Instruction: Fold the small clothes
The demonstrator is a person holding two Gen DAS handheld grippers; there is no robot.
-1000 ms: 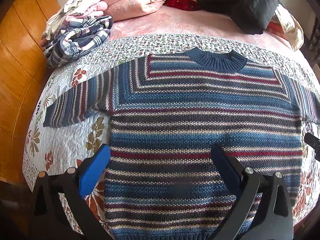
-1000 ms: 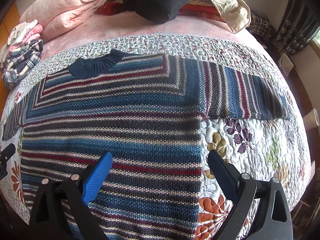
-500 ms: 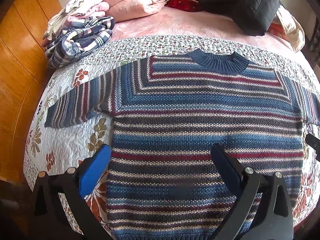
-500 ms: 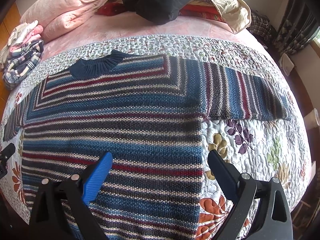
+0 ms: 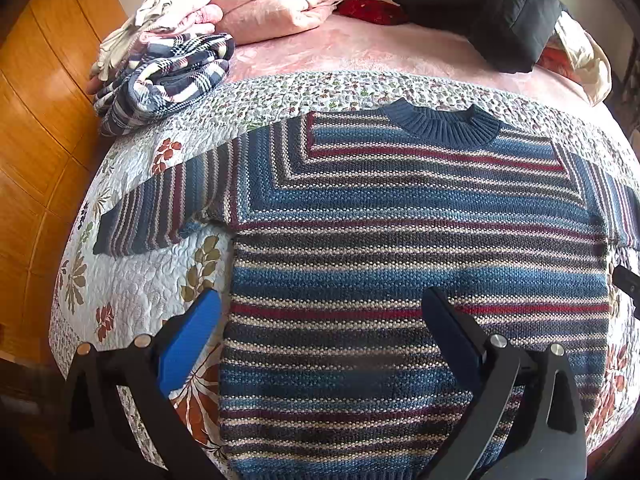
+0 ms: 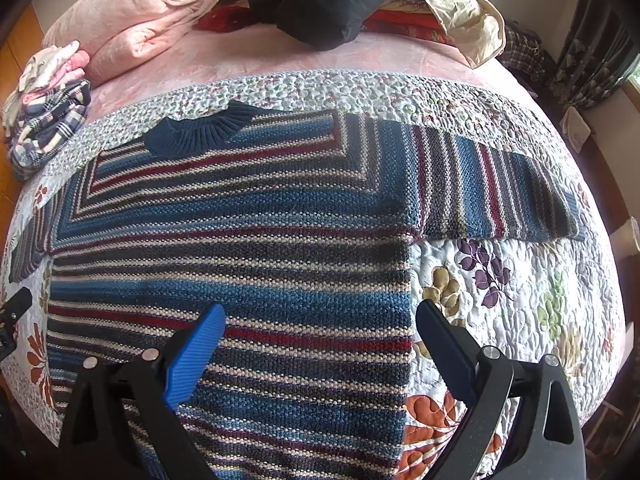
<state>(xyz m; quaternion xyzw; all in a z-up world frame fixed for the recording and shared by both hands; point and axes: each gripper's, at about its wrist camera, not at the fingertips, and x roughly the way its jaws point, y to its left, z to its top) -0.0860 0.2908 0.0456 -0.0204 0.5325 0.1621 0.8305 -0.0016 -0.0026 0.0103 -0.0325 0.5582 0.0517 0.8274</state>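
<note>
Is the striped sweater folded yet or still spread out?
Spread flat. The striped sweater lies on the quilt, both sleeves straight out, no fold.

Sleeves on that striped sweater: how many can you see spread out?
2. The left sleeve lies out flat toward the wooden wall; the right sleeve stretches toward the curtain side. Neither is folded in yet.

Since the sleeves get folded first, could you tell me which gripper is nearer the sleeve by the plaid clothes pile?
Left. The left gripper straddles that side's body edge below the sleeve; the right gripper straddles the opposite edge.
</note>
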